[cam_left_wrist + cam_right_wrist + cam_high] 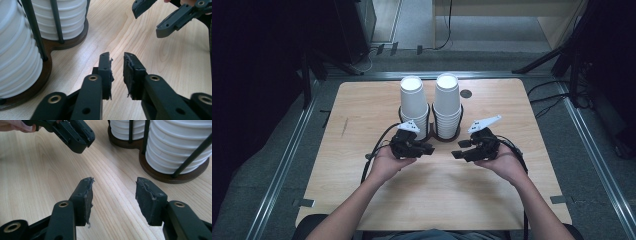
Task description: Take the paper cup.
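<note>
Left claw and right claw hover low over a light wooden tabletop, tips turned toward each other, each in one of a person's hands. Both are released and carry nothing: the left claw's jaws stand a narrow gap apart, the right claw's jaws noticeably wider, with bare wood showing between the worn pads in both claw views.

Just beyond them, near the far middle of the tabletop, two tall stacks of white paper cups stand side by side in a dark wooden figure-eight holder fenced with thin black upright rods. The left stack of cups rises behind the left claw, the right stack of cups behind the right claw. The cups seem to sit mouth-down, their rolled rims ringing the lower part of each stack.

The work in hand looks like the approach to lifting a cup off a stack, and neither claw has touched one yet. To do it well, the left claw would need to spread far wider before closing in, then rise to the top cup rather than go in low, where the rods bar the way. A light squeeze on the topmost cup's wall should do; pressing hard would likely crush the paper or drag a second cup along. The other claw could steady the holder's base so that it doesn't slide.
</note>
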Demonstrator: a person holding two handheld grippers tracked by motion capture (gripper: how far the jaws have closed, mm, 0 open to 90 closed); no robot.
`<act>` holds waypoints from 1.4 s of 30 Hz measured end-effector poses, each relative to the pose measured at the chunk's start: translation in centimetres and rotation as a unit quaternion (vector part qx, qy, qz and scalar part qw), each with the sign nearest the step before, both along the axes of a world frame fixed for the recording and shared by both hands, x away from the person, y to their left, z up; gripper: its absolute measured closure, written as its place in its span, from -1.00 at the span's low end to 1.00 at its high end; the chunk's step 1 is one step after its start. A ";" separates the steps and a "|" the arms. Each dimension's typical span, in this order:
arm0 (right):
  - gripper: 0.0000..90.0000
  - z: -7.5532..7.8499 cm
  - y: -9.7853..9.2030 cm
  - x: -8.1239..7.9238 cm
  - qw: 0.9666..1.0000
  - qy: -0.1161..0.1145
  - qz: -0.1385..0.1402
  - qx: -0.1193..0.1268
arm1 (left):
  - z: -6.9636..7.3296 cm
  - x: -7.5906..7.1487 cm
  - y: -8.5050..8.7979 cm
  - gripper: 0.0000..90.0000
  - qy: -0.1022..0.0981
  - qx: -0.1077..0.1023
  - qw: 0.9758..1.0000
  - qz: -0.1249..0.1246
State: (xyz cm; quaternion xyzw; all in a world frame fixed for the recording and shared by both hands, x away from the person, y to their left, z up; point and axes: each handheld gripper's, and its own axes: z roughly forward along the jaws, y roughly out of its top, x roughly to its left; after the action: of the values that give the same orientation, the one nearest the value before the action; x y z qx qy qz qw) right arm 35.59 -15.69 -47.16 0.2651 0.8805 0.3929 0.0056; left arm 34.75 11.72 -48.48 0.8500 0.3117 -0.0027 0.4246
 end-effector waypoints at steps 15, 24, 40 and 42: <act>-0.01 1.1 -0.1 1.1 1.000 0.007 -0.002 0.000 | 0.8 1.0 -0.6 0.99 0.013 -0.008 1.000 0.013; -0.14 2.8 -0.8 2.0 1.000 -0.010 -0.006 -0.014 | 2.1 1.8 -0.9 0.99 0.006 -0.001 0.999 0.040; -0.26 5.8 -1.3 4.3 0.999 -0.032 -0.023 -0.014 | 4.4 3.0 -4.0 1.00 -0.035 0.014 0.997 0.074; -0.27 6.4 -1.4 4.6 0.999 -0.035 -0.027 -0.012 | 4.4 3.3 -4.1 1.00 -0.034 0.012 0.996 0.080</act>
State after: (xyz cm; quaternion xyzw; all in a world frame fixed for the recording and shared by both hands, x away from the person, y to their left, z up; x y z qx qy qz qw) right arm 40.19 -17.07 -40.75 0.2748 0.8771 0.3907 0.0500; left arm 38.09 7.62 -44.05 0.8269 0.3639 0.0639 0.4240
